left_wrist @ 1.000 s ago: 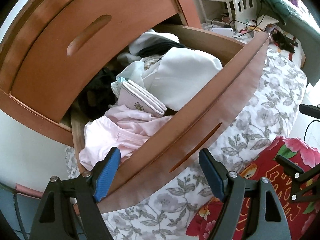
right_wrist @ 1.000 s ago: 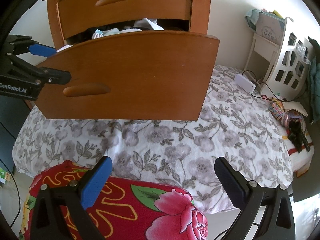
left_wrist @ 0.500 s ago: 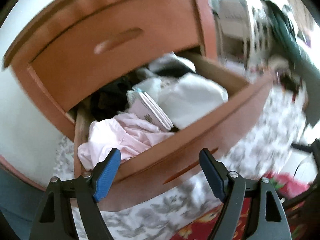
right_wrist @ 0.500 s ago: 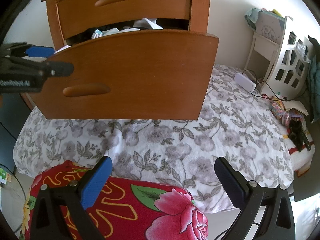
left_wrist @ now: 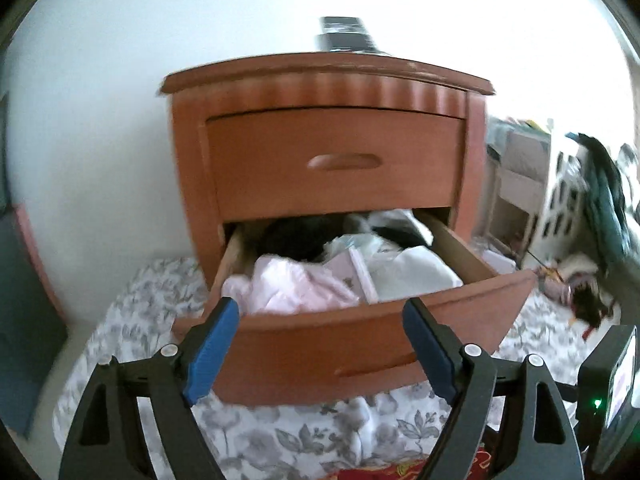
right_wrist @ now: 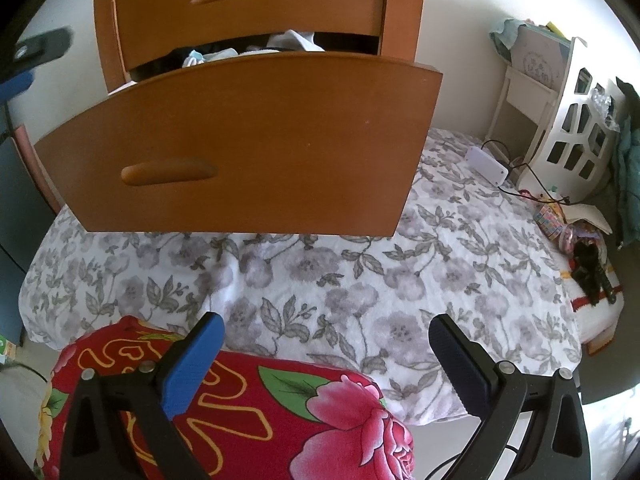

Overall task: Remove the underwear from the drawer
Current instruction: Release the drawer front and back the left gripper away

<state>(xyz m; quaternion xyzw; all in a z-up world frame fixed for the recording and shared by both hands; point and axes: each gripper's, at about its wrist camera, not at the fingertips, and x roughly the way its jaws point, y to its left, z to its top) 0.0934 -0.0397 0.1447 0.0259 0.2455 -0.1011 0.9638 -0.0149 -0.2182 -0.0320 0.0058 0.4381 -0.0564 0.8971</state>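
The lower drawer (left_wrist: 360,340) of a wooden nightstand (left_wrist: 328,80) is pulled out. It is stuffed with clothes: a pale pink garment (left_wrist: 292,284) at the front left, folded white fabric (left_wrist: 416,276) to its right, dark items at the back. My left gripper (left_wrist: 320,320) stands open just in front of the drawer front, nothing between its fingers. In the right wrist view the drawer front (right_wrist: 248,148) hides most of the clothes. My right gripper (right_wrist: 326,344) is open and empty, low over the bed, well short of the drawer.
A grey floral bedspread (right_wrist: 360,280) lies under the drawer. A red floral cushion (right_wrist: 248,412) sits near the right gripper. A white power strip (right_wrist: 488,164) with cables, a white shelf (right_wrist: 576,120) and small clutter lie to the right. The upper drawer (left_wrist: 336,160) is closed.
My left gripper has pulled back and levelled out, from looking down into the drawer to facing the whole nightstand. The right gripper has hardly moved. Both stay open.
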